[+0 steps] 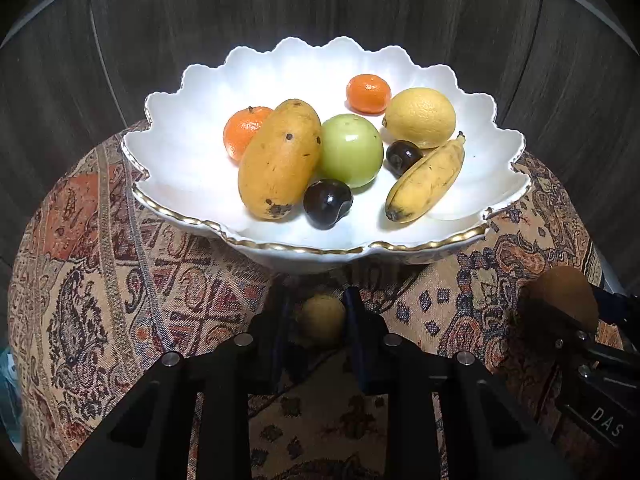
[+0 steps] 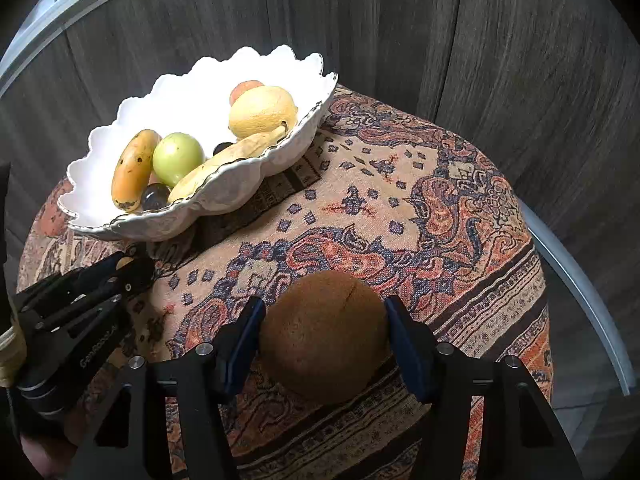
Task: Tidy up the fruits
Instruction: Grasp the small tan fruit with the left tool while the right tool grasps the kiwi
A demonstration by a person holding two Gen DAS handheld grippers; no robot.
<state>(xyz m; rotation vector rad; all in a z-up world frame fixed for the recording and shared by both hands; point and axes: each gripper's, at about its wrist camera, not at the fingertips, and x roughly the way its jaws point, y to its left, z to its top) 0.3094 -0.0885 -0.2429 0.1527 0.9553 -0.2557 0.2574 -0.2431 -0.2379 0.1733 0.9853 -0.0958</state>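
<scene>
Two pickups in hand, each fruit bound for the white scalloped bowl [image 1: 192, 168] on the patterned tablecloth [image 2: 460, 216]. Best done, by judgement, with a straight lift clear of the gilt rim before swinging inward, then a low release into the bare patch at the bowl's left, away from the mango [image 1: 280, 160], green fruit [image 1: 351, 150], banana [image 1: 424, 180], lemon [image 1: 420, 117], two tangerines and dark plums, to avoid knocking them together. Left gripper [image 1: 320, 322]: drawn nearly together and clamped on a small round yellow-brown fruit [image 1: 322, 318], resting on the cloth just before the bowl. Right gripper [image 2: 324, 340]: set about half apart, blue pads against both flanks of the brown kiwi-like fruit [image 2: 324, 336], apparently gripped though pad pressure hard to confirm; fruit sat on the cloth, well right of the bowl. Gentle squeeze advisable on both, given soft skins.
</scene>
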